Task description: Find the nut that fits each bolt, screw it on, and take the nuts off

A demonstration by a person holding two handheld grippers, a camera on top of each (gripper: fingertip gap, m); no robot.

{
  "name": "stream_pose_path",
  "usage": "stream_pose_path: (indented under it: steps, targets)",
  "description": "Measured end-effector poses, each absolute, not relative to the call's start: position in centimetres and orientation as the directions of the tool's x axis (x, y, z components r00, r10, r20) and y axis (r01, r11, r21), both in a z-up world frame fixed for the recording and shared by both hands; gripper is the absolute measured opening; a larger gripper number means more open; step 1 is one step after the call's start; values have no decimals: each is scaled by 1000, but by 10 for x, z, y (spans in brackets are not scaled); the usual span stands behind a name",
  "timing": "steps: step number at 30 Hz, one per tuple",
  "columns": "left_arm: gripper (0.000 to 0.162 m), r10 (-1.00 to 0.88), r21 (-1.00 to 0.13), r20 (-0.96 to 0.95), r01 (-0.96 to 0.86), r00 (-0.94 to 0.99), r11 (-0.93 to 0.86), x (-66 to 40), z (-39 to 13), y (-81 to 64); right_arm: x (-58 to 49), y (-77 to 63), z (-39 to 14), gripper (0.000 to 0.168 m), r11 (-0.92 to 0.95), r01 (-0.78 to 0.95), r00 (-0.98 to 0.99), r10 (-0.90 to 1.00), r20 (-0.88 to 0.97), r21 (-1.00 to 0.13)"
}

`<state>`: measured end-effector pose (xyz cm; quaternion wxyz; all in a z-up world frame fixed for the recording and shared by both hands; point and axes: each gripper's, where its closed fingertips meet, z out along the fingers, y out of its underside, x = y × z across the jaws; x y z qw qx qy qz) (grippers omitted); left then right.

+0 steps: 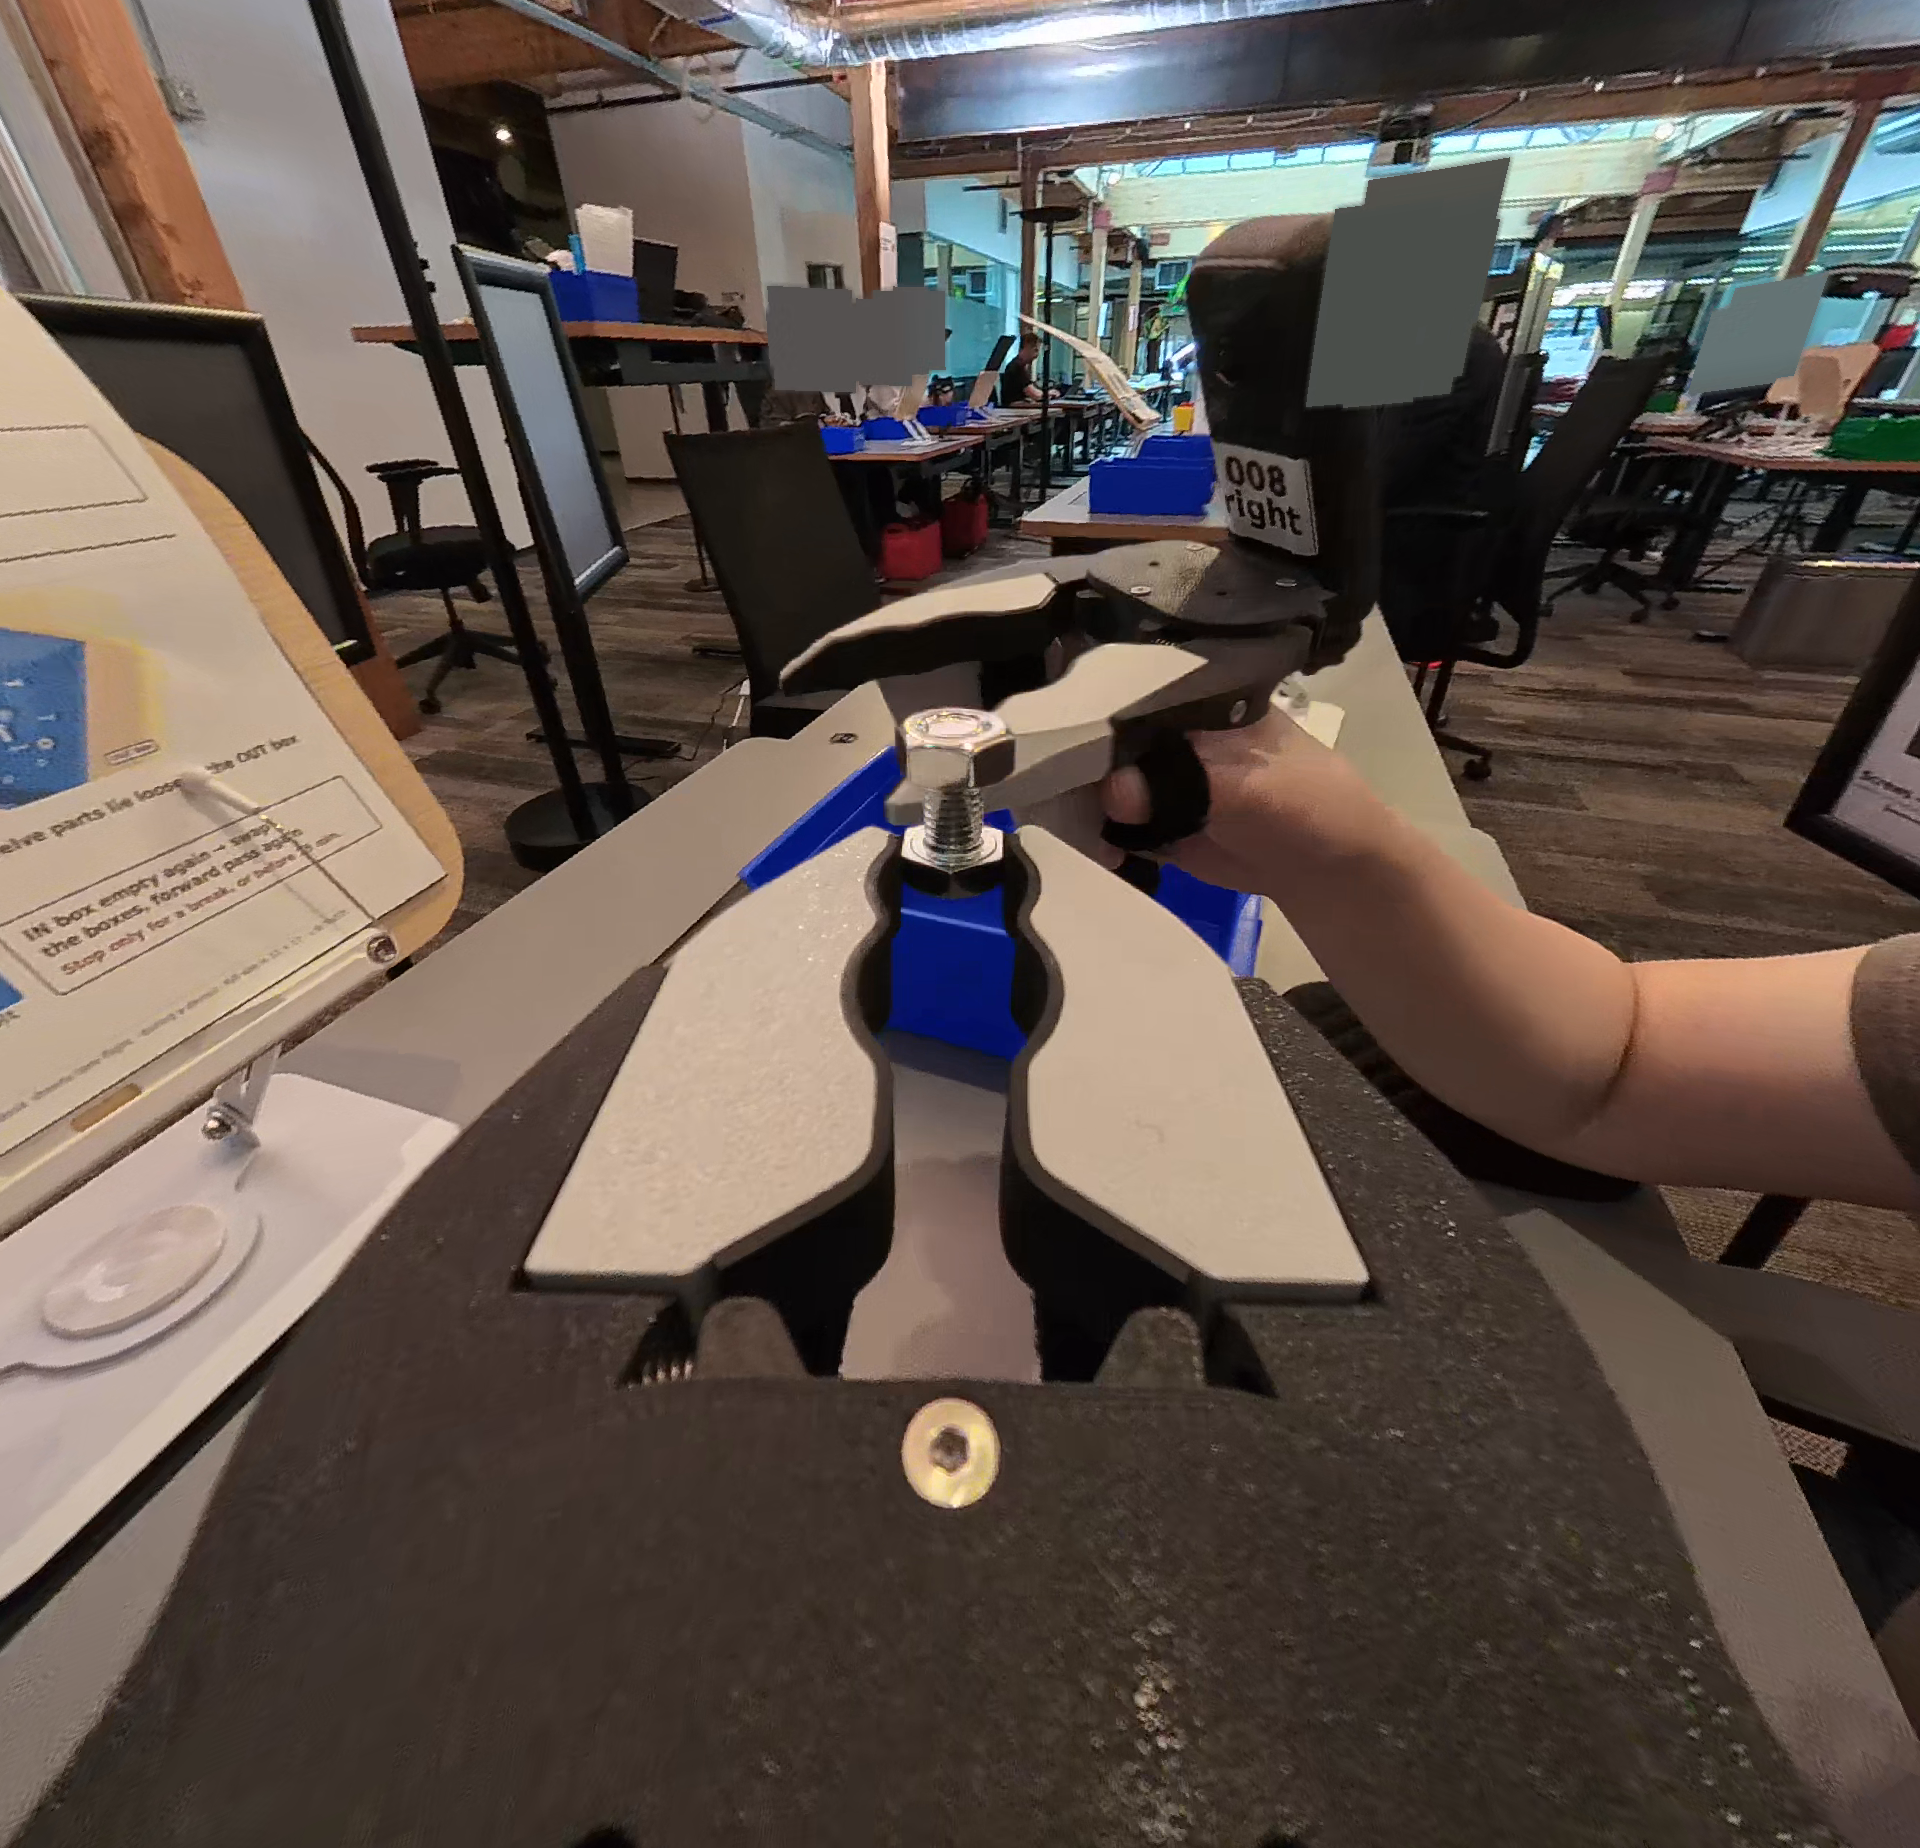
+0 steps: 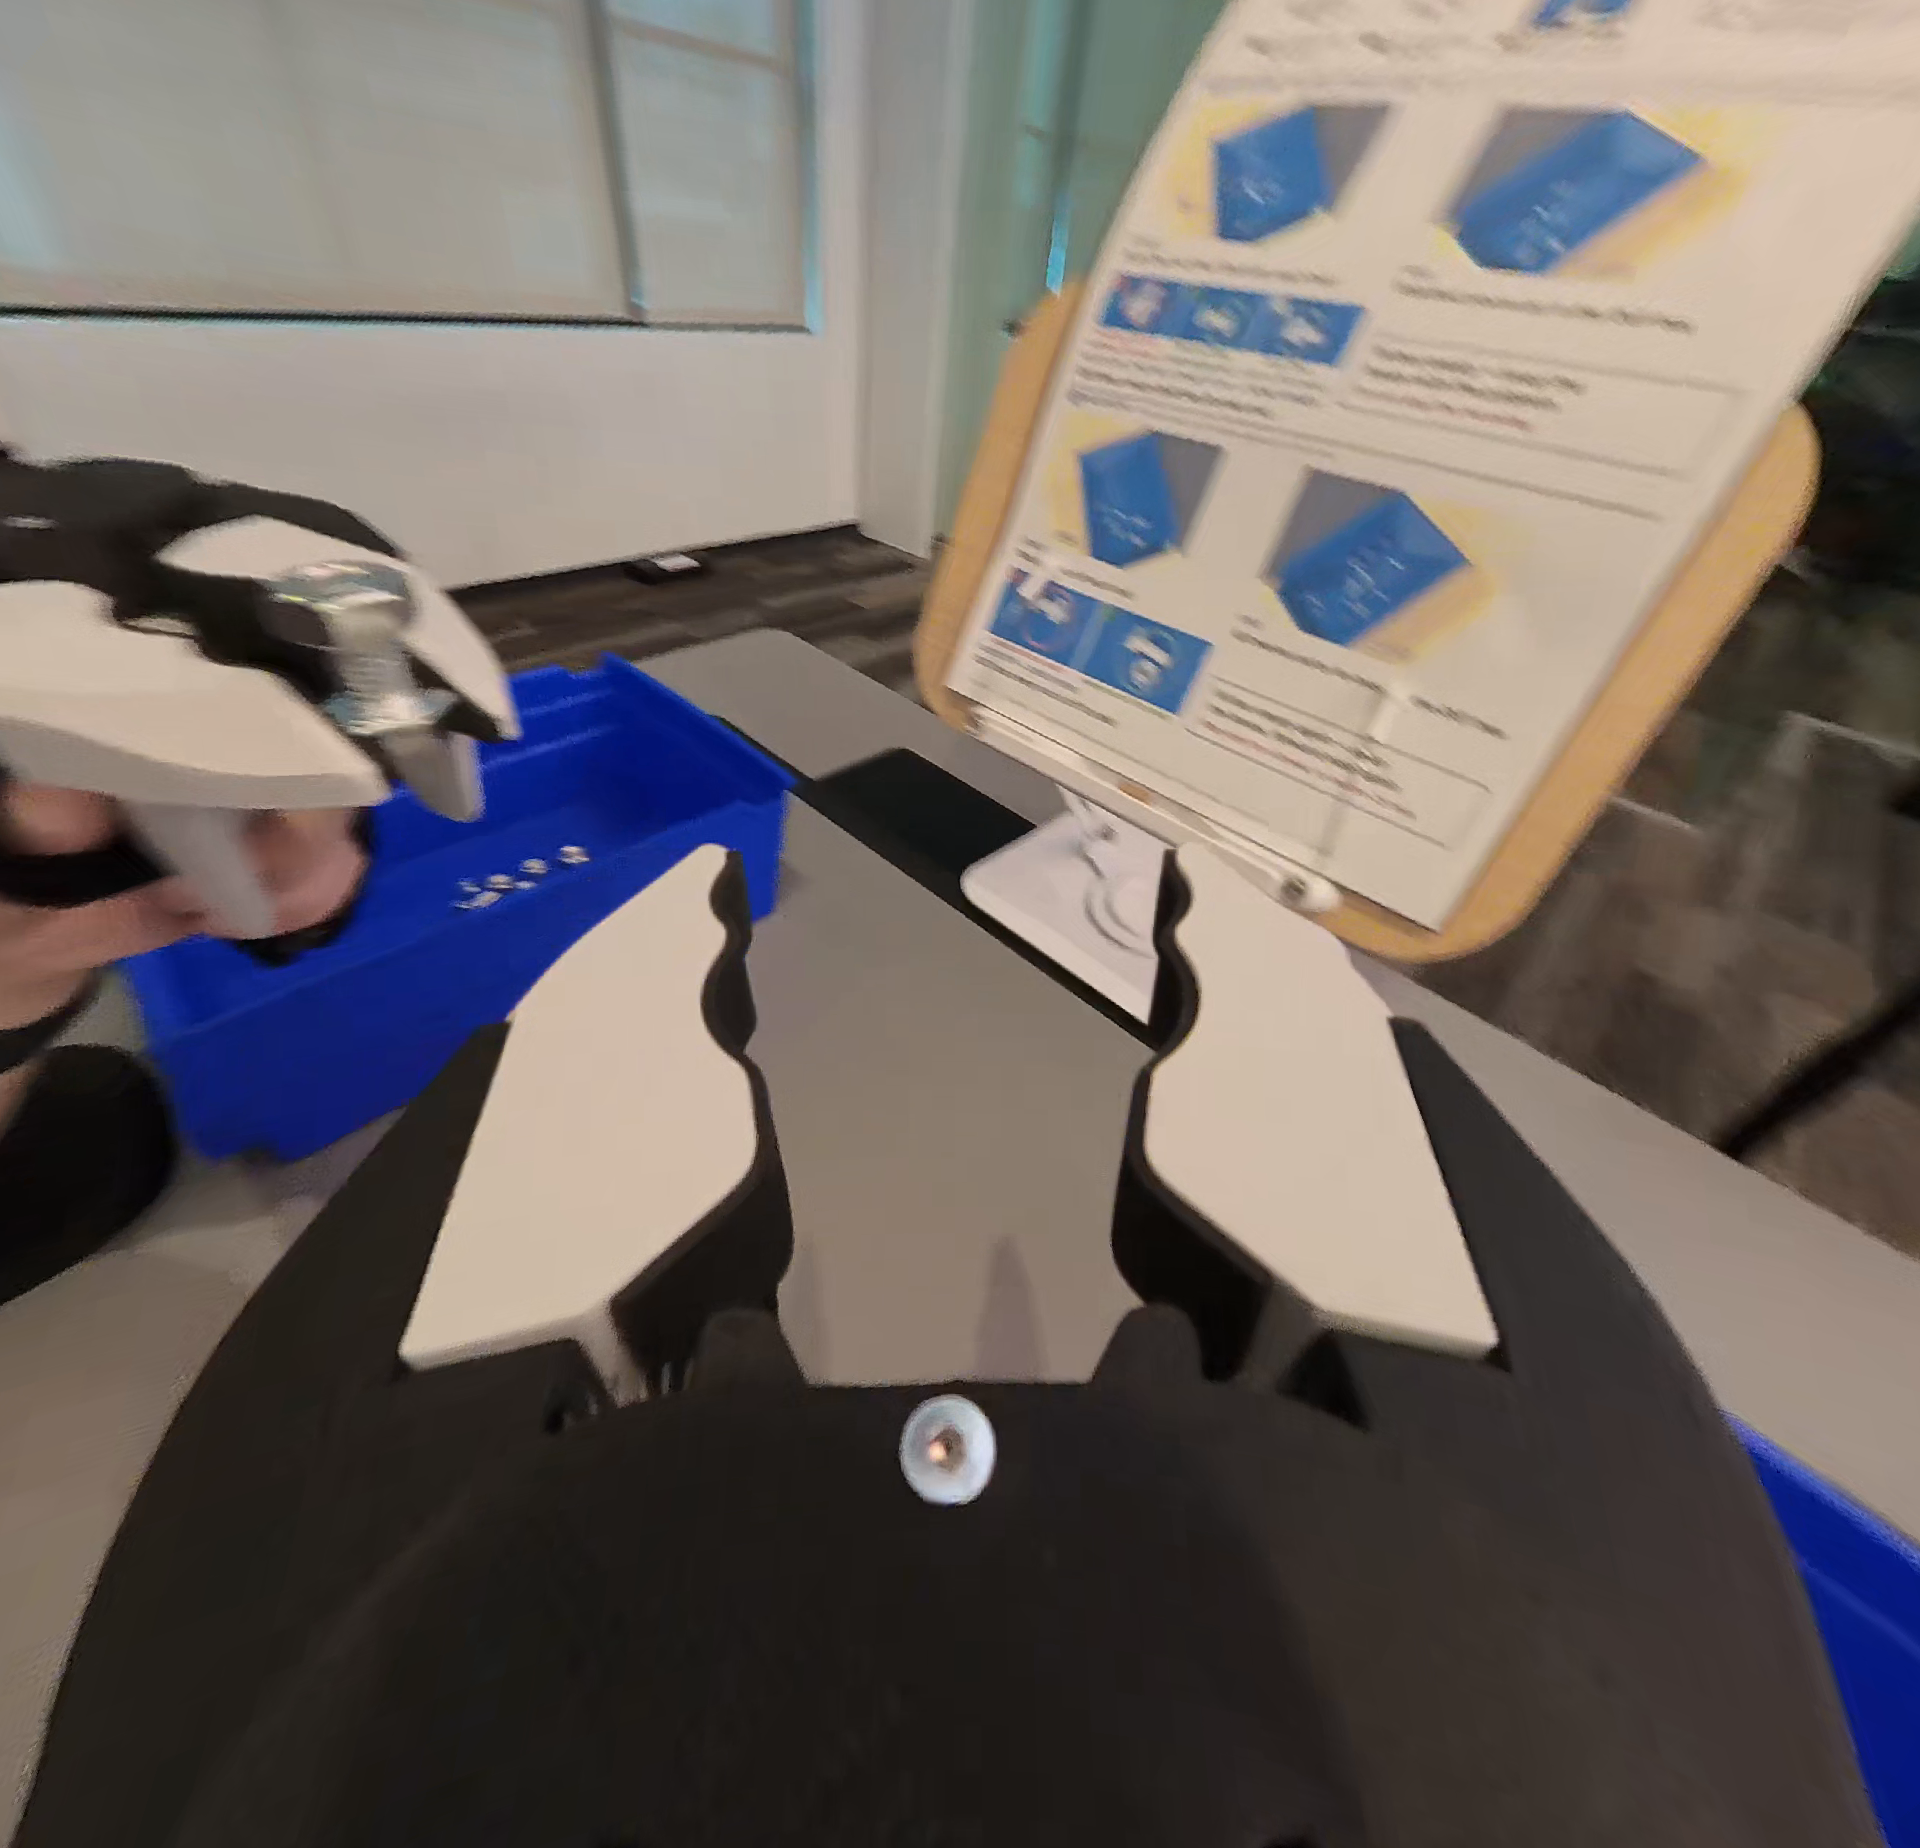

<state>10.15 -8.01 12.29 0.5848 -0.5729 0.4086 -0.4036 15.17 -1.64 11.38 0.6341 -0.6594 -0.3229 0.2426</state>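
In the left wrist view my left gripper (image 1: pixel 953 846) is shut on a silver hex nut (image 1: pixel 951 856) at its fingertips. A silver bolt (image 1: pixel 956 759) stands upright in the nut, head up. My right gripper (image 1: pixel 842 738) is held by a hand just behind the bolt head, jaws open and holding nothing. In the right wrist view my right gripper (image 2: pixel 945 884) is open and empty over the grey table. The left gripper (image 2: pixel 416 728) with the bolt (image 2: pixel 348 635) shows at the left, above the blue bin, apart from my right fingers.
A blue bin (image 2: pixel 623 759) with several small silver parts stands on the grey table (image 2: pixel 914 1123); it also shows under my left fingers (image 1: pixel 951 977). An instruction sheet on a wooden stand (image 2: pixel 1351 427) stands at the table's side (image 1: pixel 156 759). Another blue bin's edge (image 2: pixel 1849 1642) shows low right.
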Motion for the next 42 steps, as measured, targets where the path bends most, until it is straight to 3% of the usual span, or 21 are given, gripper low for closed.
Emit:
stream_pose_path:
  steps: [11,31,34,38,42]
  targets:
    - [18,-929,-999,-9,-48,369,-9,107,108,-71,183,17,90,78,-38,302,841,481,247,-953]
    - [18,-943,-998,-13,-60,333,-7,116,102,-77,176,14,91,77,-17,303,807,537,247,-953]
    - [18,-967,-999,-6,-34,256,-2,124,105,-90,150,-17,118,75,70,113,643,755,127,-991]
    - [18,-985,-999,-30,-15,169,28,133,108,-109,128,-84,156,76,39,-168,211,977,2,-985]
    - [18,-990,-999,-45,8,134,47,138,111,-119,117,-126,159,77,-1,-193,-56,998,10,-981]
